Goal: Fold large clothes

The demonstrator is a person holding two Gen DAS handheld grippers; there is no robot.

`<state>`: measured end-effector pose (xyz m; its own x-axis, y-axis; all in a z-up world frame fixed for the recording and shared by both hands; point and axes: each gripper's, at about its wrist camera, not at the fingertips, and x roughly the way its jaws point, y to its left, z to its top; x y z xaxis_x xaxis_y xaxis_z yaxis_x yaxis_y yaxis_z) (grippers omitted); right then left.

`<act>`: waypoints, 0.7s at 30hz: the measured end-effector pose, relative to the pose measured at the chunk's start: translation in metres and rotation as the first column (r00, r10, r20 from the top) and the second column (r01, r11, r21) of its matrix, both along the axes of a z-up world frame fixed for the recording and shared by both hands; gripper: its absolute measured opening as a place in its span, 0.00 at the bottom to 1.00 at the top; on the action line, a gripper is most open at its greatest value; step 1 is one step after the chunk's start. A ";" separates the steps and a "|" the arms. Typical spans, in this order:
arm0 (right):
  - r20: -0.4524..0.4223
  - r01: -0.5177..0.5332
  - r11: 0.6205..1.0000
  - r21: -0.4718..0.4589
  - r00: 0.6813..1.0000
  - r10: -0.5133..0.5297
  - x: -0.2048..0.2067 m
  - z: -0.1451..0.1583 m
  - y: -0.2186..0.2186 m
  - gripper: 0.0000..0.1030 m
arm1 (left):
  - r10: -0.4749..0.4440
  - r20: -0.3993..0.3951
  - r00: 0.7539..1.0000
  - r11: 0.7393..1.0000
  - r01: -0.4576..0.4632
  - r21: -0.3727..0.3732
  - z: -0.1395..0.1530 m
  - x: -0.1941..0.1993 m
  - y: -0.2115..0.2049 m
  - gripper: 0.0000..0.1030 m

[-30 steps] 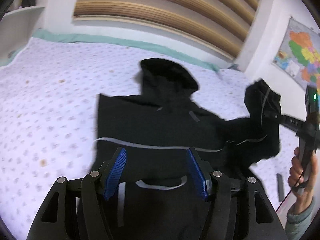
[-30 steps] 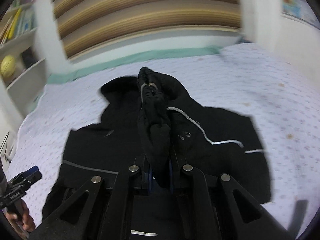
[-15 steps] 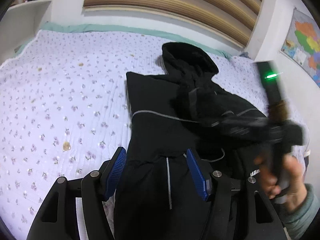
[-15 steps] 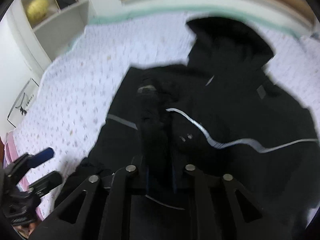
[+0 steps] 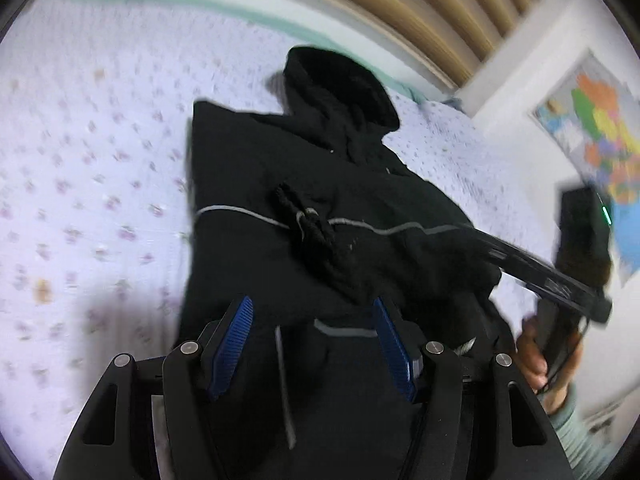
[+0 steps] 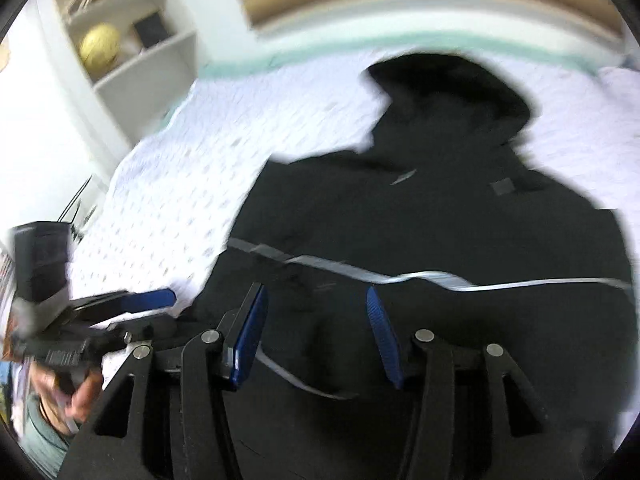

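A black hooded jacket (image 5: pixel 400 200) (image 6: pixel 440 208) with thin grey piping lies flat on the bed, hood toward the headboard. One sleeve is folded over the body, and its cuff (image 5: pixel 308 224) rests at the middle of the chest. My left gripper (image 5: pixel 312 340) hovers open over the jacket's lower part with nothing between its blue pads. My right gripper (image 6: pixel 314 320) is just above the folded sleeve; its jaws are opening and the pads press on nothing. Each gripper shows in the other's view: the right gripper (image 5: pixel 520 264) and the left gripper (image 6: pixel 150 316), both held by hands.
A white quilt (image 5: pixel 100 160) (image 6: pixel 200 152) with small flowers covers the bed around the jacket. A wooden slatted headboard (image 5: pixel 420 12) stands behind. A colourful map (image 5: pixel 600 132) hangs on the right wall. White shelves hold a yellow ball (image 6: pixel 100 46) at the left.
My right gripper carried the sleeve cuff across over the jacket's body, then opened and let it go there. Both grippers came down closer to the jacket.
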<state>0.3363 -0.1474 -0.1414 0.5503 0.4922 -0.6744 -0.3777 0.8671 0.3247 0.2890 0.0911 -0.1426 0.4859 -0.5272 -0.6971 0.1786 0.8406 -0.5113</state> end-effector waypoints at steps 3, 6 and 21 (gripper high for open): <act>0.032 0.124 0.992 -0.036 0.992 -0.123 -0.007 0.006 -0.063 0.53 | 0.016 -0.074 0.997 0.996 -0.022 -0.082 -0.015 0.030 -0.007 0.62; 0.026 0.223 0.971 -0.084 0.975 -0.221 -0.009 0.000 -0.116 0.54 | 0.011 -0.127 0.992 0.985 -0.032 -0.167 -0.029 0.051 -0.020 0.62; -0.044 0.286 0.945 -0.157 0.954 -0.296 0.012 -0.048 -0.167 0.67 | 0.120 0.043 0.992 0.982 -0.113 -0.149 0.006 0.058 0.017 0.20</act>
